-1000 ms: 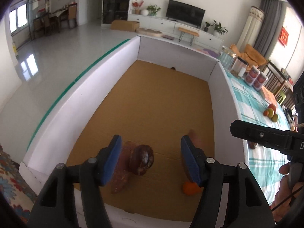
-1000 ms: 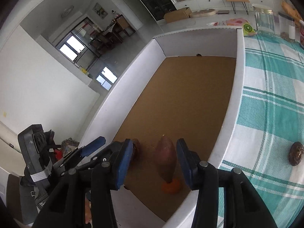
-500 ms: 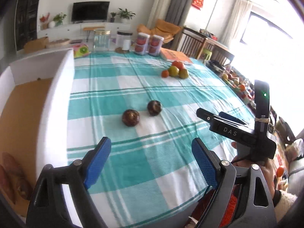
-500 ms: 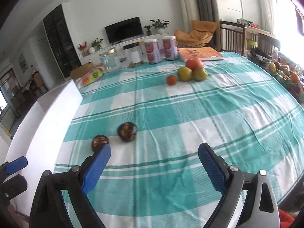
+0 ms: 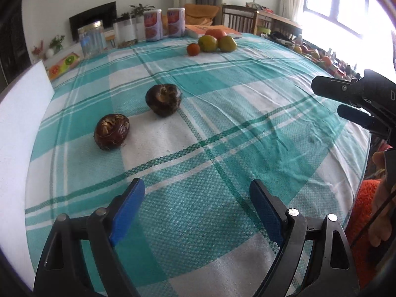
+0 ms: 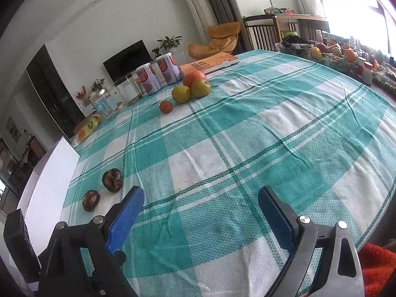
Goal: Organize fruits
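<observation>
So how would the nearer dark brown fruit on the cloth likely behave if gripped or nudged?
The nearer dark fruit looks rounded, so a nudge would probably roll it. Its rough, flaking skin should give the pads some grip. It seems firm and small enough for the open left gripper.

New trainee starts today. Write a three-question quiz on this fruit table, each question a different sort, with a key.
1. True or false: the left claw is gripping a fruit.
2. How many dark brown wrinkled round fruits lie near the white box wall?
3. The small orange round fruit sits: A) inside the box, B) on the teal-and-white checked tablecloth beside two yellow-green apples, C) in the right claw.

Key: 1 false, both claws are open and empty. 2 two. 3 B.
</observation>
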{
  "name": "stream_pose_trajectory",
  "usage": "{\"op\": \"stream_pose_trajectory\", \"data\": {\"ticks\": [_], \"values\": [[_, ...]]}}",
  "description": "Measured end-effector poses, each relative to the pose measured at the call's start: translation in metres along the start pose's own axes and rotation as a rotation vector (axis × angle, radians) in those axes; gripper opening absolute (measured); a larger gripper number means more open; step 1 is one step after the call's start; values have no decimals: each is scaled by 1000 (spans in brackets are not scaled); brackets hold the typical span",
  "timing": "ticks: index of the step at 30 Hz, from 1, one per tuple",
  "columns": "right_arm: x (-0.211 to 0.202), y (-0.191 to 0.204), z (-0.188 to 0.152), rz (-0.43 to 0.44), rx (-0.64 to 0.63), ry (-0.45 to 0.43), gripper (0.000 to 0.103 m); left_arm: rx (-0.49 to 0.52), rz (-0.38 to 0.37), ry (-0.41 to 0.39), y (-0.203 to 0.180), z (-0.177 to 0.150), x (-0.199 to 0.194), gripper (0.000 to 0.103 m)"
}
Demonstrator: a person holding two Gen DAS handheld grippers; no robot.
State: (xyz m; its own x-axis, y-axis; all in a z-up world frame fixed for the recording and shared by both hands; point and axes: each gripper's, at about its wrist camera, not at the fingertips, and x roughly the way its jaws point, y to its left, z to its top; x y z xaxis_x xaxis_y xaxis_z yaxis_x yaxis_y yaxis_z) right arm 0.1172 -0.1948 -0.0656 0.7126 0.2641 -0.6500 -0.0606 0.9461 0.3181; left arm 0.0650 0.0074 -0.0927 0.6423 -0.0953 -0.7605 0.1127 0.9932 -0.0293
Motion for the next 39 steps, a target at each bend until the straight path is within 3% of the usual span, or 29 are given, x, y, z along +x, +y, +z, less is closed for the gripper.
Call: {"op": "stream_pose_trajectory", "data": {"ticks": [39], "values": [[-1, -4, -1, 4, 32, -8, 93, 8, 10, -5, -3, -1, 4, 89]]}}
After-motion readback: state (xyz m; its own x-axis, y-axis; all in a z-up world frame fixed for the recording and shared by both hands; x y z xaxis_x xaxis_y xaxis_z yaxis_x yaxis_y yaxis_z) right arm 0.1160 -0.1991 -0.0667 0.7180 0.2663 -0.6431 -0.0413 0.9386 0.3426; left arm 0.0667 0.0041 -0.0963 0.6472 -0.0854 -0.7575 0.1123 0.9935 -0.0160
